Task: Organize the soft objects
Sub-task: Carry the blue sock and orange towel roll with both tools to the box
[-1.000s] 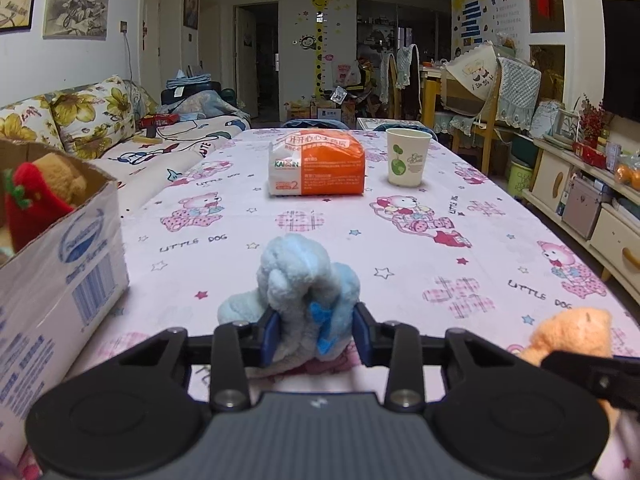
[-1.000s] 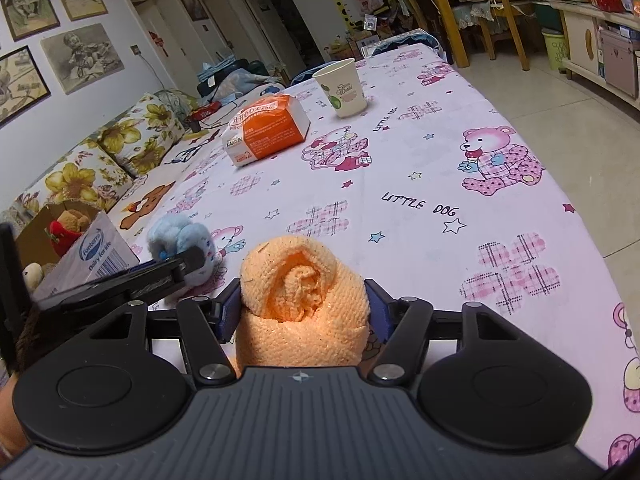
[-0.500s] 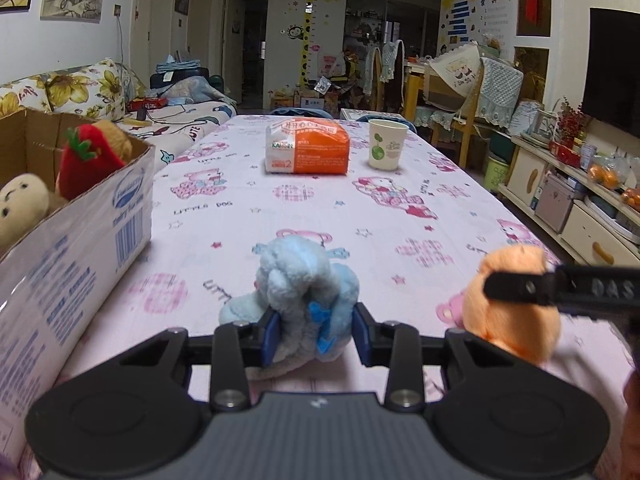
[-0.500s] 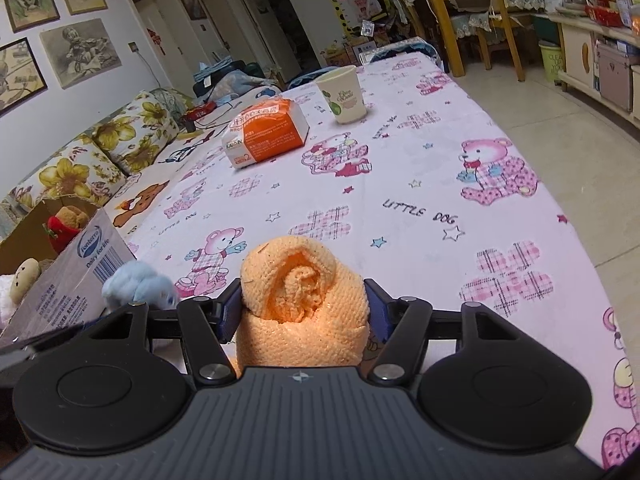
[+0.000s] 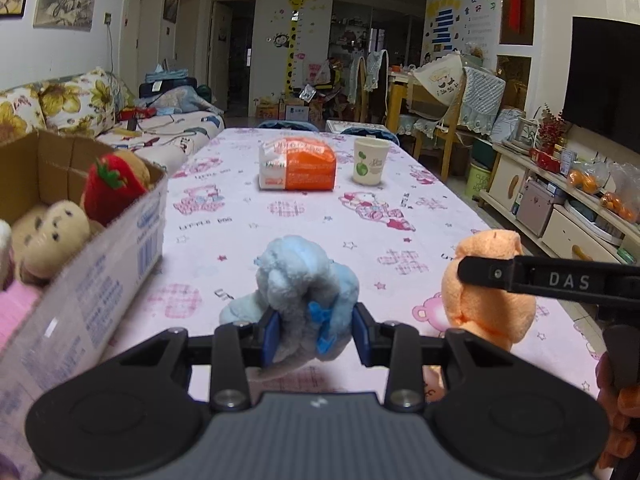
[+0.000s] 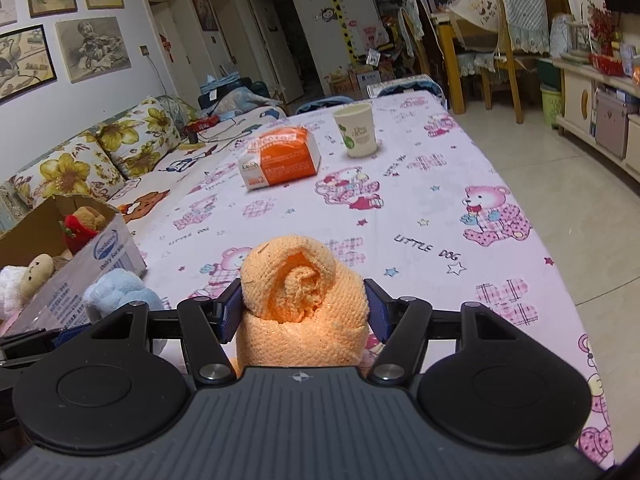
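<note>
Left wrist view: left gripper point(image 5: 315, 334) pinching blue plush toy point(image 5: 306, 280) above the tablecloth point(image 5: 420, 216) near edge; cardboard box point(image 5: 100, 276) at left edge holds plush toys point(image 5: 52, 232). Right wrist view: right gripper point(image 6: 303, 314) clamped on rolled orange plush point(image 6: 302, 300) above near edge; tissue pack point(image 6: 280, 158) and paper cup point(image 6: 356, 130) toward far end.
</note>
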Available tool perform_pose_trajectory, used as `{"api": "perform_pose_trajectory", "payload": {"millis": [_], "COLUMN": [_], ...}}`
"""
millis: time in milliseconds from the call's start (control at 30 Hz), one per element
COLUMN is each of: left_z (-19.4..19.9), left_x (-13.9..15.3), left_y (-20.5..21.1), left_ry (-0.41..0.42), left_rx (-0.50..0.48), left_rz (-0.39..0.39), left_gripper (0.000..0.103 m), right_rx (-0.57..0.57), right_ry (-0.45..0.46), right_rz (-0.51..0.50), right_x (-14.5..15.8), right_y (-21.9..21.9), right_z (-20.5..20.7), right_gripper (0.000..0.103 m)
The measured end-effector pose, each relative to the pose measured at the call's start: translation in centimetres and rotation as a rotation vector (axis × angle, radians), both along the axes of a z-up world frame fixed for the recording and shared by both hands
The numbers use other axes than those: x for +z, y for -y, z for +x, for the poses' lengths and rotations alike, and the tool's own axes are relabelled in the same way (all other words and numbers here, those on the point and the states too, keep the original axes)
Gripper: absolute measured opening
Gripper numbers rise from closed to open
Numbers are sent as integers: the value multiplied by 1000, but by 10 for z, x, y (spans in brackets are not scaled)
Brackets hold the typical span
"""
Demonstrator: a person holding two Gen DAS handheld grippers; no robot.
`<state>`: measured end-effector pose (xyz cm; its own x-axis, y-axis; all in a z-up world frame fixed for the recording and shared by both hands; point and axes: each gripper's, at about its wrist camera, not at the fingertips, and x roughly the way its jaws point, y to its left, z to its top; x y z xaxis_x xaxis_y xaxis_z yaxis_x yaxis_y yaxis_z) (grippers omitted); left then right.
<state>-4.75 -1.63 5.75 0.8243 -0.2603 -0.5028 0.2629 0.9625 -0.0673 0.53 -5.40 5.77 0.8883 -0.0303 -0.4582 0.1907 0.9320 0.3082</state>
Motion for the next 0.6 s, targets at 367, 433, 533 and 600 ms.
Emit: {"api": "perform_pose_trajectory", "payload": {"millis": [367, 433, 533, 600], "left_z": [-9, -9, -12, -13], "left_x": [26, 31, 38, 42], "left_y": [-25, -30, -35, -40], "left_ry": [84, 99, 133, 151], "left_rx": [32, 40, 53, 59], "left_rz": [32, 35, 50, 53], "left_gripper": [36, 36, 36, 36], "right_rx": [11, 16, 21, 23], "right_ry": [31, 36, 43, 46], "right_rz": [-54, -56, -66, -72], "right_x": [11, 12, 12, 13], "right_y": [-23, -26, -30, -33], "right_z": [-2, -3, -5, -6], "right_gripper": [77, 77, 77, 77]}}
